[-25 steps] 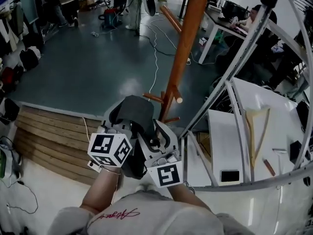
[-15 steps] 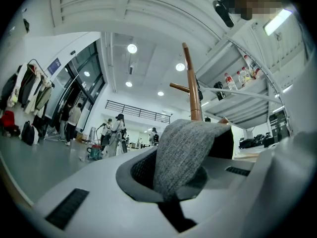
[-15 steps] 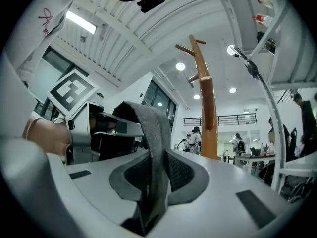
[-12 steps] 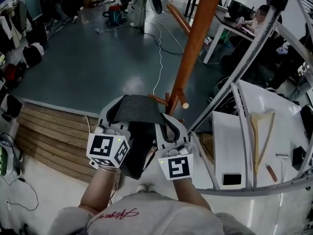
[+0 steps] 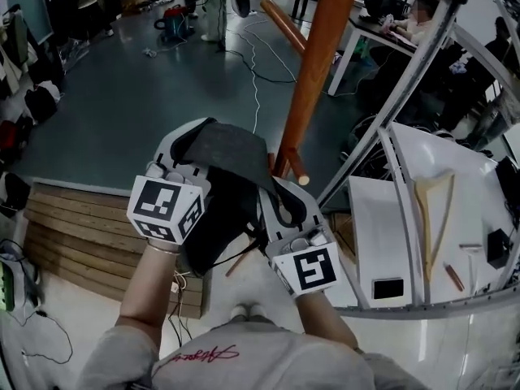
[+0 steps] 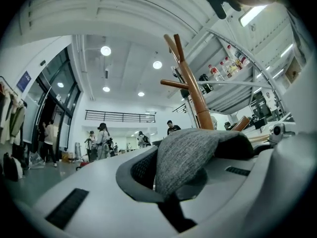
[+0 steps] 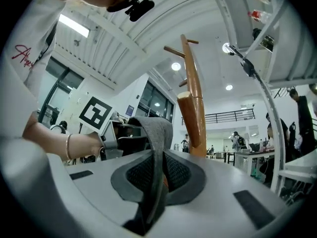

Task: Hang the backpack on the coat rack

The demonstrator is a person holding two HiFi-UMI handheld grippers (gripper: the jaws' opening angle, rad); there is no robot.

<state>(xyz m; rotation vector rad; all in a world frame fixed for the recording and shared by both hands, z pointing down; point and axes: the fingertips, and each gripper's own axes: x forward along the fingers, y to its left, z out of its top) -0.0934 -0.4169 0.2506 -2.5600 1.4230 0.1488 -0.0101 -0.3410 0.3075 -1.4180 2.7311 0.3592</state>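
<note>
A dark backpack (image 5: 213,227) hangs between my two grippers by its grey woven strap (image 5: 231,146). My left gripper (image 5: 185,143) is shut on the strap's left end, which lies folded over its jaws (image 6: 190,150). My right gripper (image 5: 278,200) has just been closing and is shut on the strap's other end, with the band (image 7: 159,148) pinched upright between its jaws. The orange wooden coat rack (image 5: 318,63) stands just beyond the strap; a low peg (image 5: 294,167) sticks out beside the bag. Its upper pegs (image 6: 174,58) rise well above both grippers. The coat rack (image 7: 194,108) also shows in the right gripper view.
A slanted metal frame (image 5: 390,104) crosses at the right, over a white table (image 5: 370,226) with tools and a phone. Wooden planks (image 5: 73,234) lie on the floor at the left. Cables (image 5: 256,63) trail over the grey floor. People sit at a desk (image 5: 382,35) far right.
Both grippers have risen with the backpack, the left one more, and the strap now stretches up close to the rack's pole. The right gripper's jaws have closed on the strap.
</note>
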